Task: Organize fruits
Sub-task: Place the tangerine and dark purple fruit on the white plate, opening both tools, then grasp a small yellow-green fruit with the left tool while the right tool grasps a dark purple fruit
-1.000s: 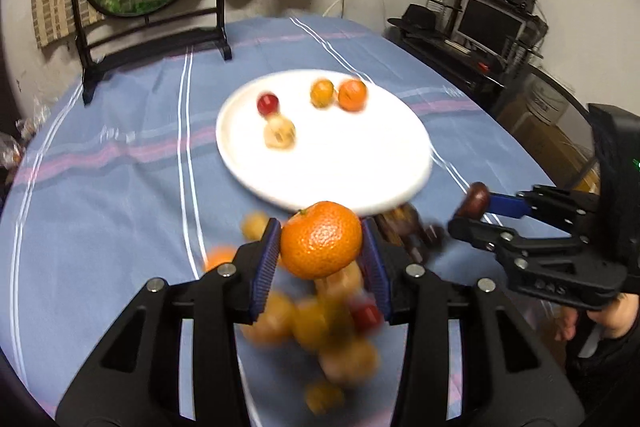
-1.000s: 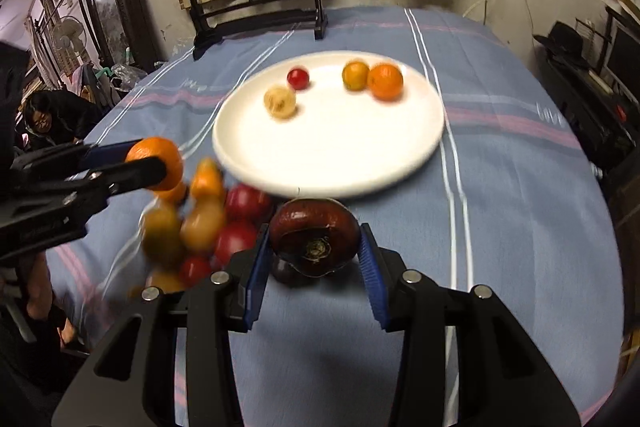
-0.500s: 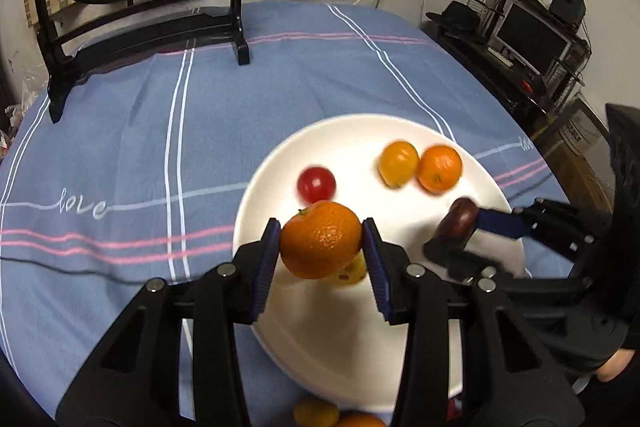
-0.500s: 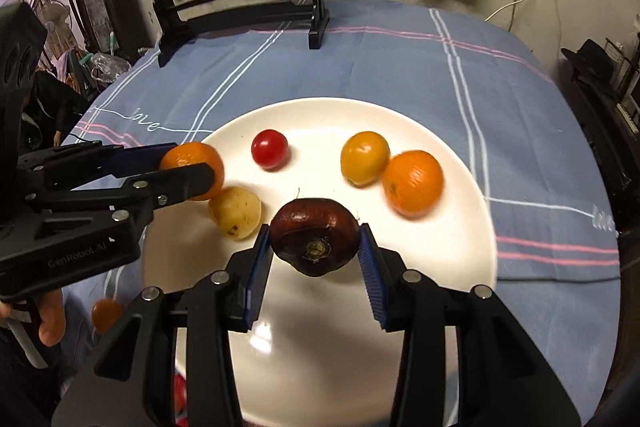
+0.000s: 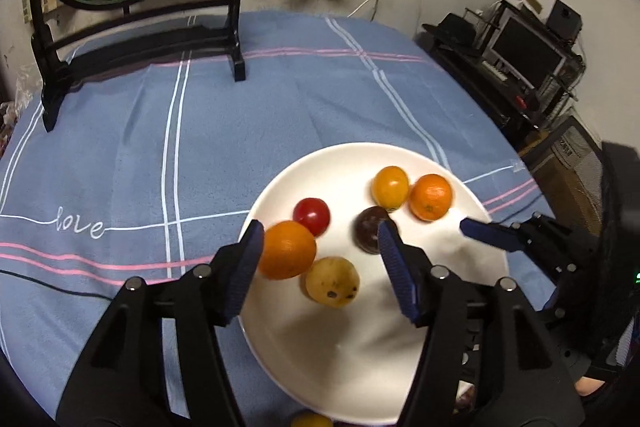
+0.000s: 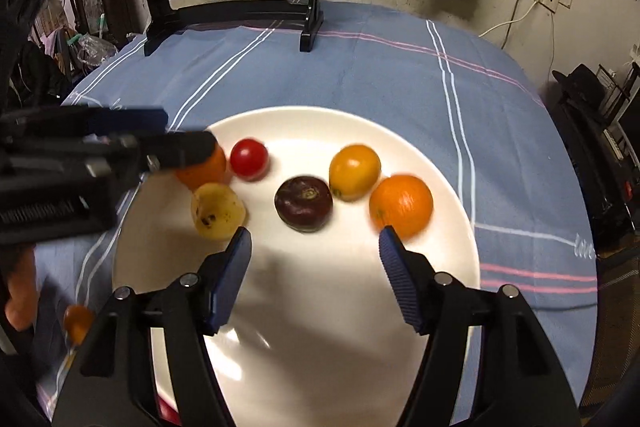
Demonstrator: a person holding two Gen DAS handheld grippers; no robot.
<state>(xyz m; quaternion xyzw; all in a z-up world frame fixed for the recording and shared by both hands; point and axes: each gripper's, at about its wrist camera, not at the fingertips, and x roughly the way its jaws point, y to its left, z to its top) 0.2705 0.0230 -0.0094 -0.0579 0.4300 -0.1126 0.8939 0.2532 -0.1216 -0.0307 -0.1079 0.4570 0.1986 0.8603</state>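
White plate [image 6: 448, 187] carries six fruits. Left gripper [image 5: 320, 259], jaws just opened, seems to touch the orange [image 5: 286, 255] at the plate's left edge; right gripper [image 6: 314, 259], likewise just opened, stands clear of the dark fruit [image 6: 303, 203] mid-plate.

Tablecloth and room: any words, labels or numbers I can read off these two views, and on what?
"love": stitched in white script on the blue tablecloth, left of the plate in the left wrist view.
"love": partly cut off at the cloth's right edge in the right wrist view.
Wall papers and items on the desk shelves: too small to read.
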